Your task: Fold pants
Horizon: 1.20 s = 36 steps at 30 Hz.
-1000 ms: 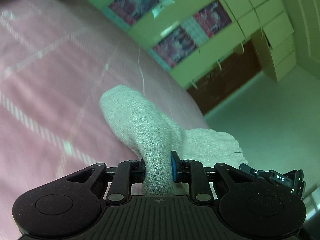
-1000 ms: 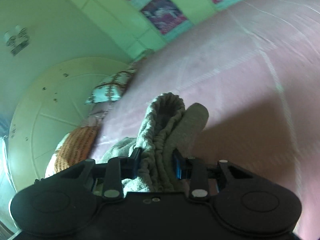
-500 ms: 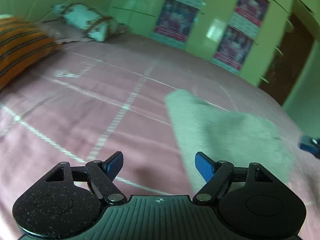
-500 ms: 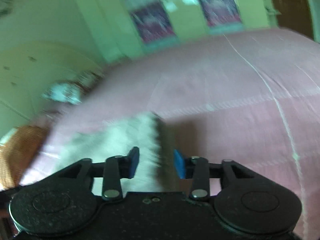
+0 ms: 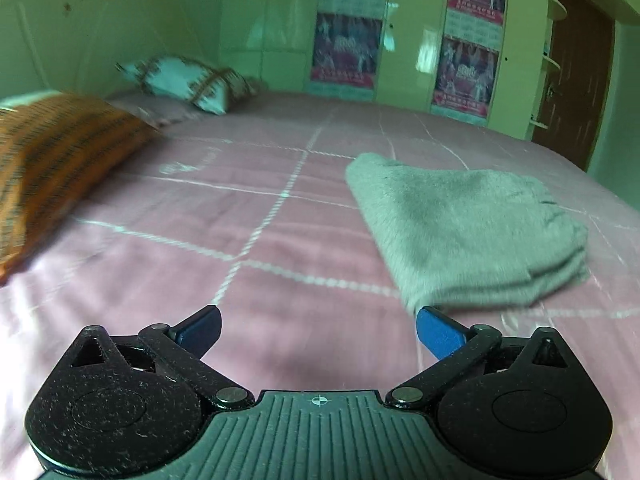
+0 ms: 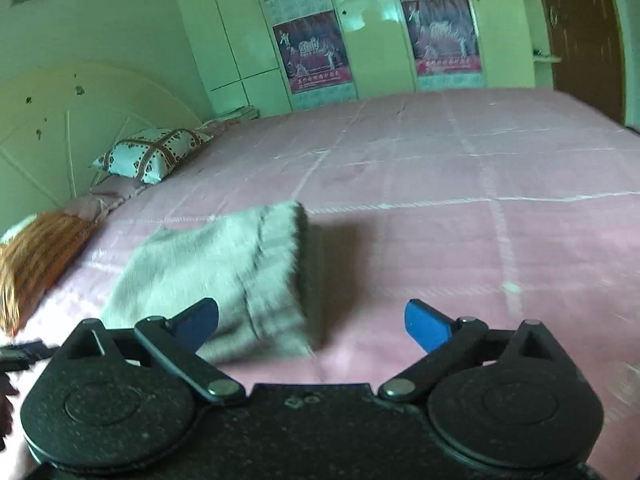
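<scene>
The grey pants (image 5: 464, 232) lie folded in a flat stack on the pink bedspread (image 5: 224, 208), to the right in the left wrist view. My left gripper (image 5: 318, 330) is open and empty, pulled back just short of the stack's near left corner. In the right wrist view the pants (image 6: 224, 272) lie left of centre, waistband edge to the right. My right gripper (image 6: 312, 320) is open and empty, close above the stack's near edge.
An orange striped pillow (image 5: 52, 160) and a white patterned pillow (image 5: 184, 82) lie at the left by the headboard (image 6: 60, 120). Green wardrobes with posters (image 5: 400, 32) stand beyond the bed. A brown door (image 5: 576, 92) is at the far right.
Both grippers were shut on the bunched pants a second ago. They have let go, opened wide and drawn back. The pants now lie folded flat on the bed.
</scene>
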Motion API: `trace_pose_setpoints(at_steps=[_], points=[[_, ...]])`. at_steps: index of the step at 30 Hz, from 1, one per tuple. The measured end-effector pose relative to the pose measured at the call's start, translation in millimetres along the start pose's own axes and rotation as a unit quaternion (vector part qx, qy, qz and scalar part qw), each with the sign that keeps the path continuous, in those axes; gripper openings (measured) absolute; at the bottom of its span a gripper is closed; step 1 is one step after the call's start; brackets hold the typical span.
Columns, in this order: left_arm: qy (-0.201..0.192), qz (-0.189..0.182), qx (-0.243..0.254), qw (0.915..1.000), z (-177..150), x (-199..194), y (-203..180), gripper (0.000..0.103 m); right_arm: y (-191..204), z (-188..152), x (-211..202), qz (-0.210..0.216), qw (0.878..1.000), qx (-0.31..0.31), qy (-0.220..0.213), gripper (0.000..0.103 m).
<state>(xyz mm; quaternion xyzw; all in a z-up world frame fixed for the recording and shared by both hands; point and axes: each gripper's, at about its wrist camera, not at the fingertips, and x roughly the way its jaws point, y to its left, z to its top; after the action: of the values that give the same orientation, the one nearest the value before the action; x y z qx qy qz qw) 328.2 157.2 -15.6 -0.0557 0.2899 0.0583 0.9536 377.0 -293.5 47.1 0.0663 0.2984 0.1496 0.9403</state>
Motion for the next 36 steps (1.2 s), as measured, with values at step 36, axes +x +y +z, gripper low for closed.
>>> trace_pose_setpoints(at_steps=[36], points=[[-0.065,-0.043,-0.024,0.9967,-102.3,-223.3,-60.3,0.103,79.3,-124.3,-197.9,0.042,0.997,-0.007,-0.060,0.097]])
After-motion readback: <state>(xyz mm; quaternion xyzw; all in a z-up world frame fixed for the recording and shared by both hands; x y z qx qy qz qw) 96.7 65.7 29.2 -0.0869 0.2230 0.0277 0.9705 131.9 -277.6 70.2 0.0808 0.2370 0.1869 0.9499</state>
